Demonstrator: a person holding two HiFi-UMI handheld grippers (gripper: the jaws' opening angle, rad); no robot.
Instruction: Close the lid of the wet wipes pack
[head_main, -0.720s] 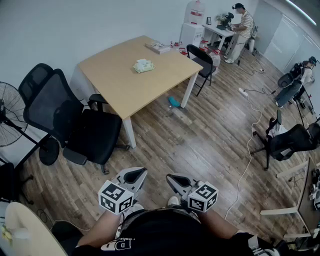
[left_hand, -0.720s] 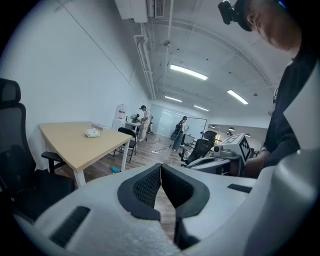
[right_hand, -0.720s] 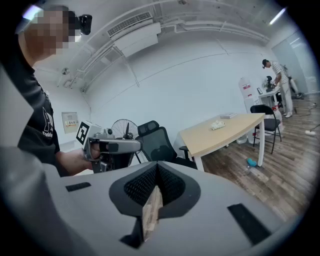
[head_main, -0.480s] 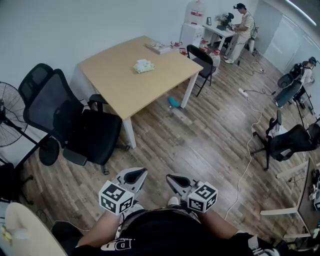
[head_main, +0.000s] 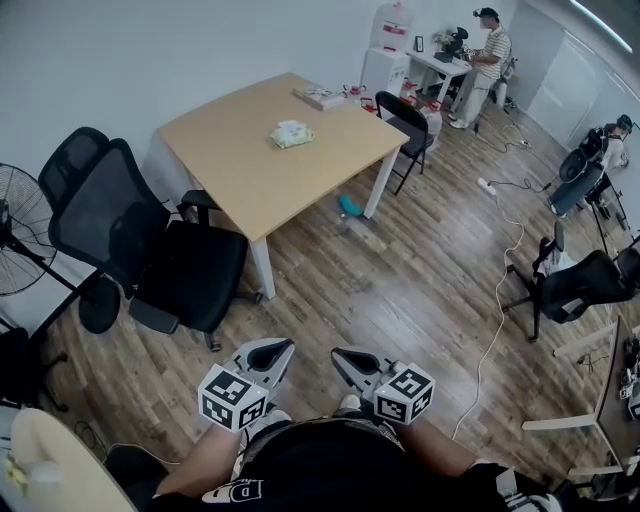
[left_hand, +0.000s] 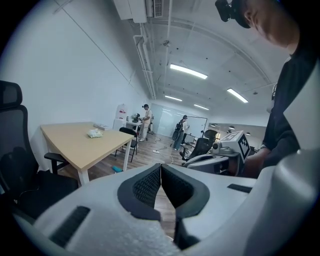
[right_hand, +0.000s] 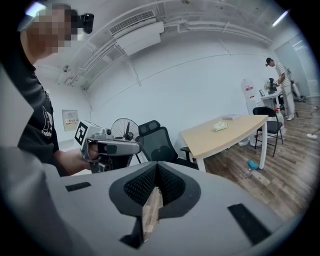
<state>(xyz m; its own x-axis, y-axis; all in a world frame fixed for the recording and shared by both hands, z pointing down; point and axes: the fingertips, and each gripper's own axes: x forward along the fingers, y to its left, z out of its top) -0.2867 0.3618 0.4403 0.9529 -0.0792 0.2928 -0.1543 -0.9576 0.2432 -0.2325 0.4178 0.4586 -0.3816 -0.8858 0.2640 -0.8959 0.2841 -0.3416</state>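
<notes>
Wet wipes pack (head_main: 291, 133) lies on wooden table (head_main: 240, 172). L gripper (head_main: 272, 350) & R gripper (head_main: 348, 360) side by side, well apart from table.

**roomnerd:** what's the space like?

**deskjockey:** pretty plain tbh. Wood-plank floor (head_main: 420, 290), bare white wall (head_main: 150, 50). Light wooden table (head_main: 240, 170) on white legs, two black mesh office chairs (head_main: 110, 215) on its left, a black folding chair (head_main: 402, 112) at the far corner.

**roomnerd:** lighting?

**deskjockey:** ceiling strip lights (left_hand: 188, 71). Also a standing fan (head_main: 20, 235) far left and a white cable (head_main: 497, 300) snaking over the floor.
</notes>
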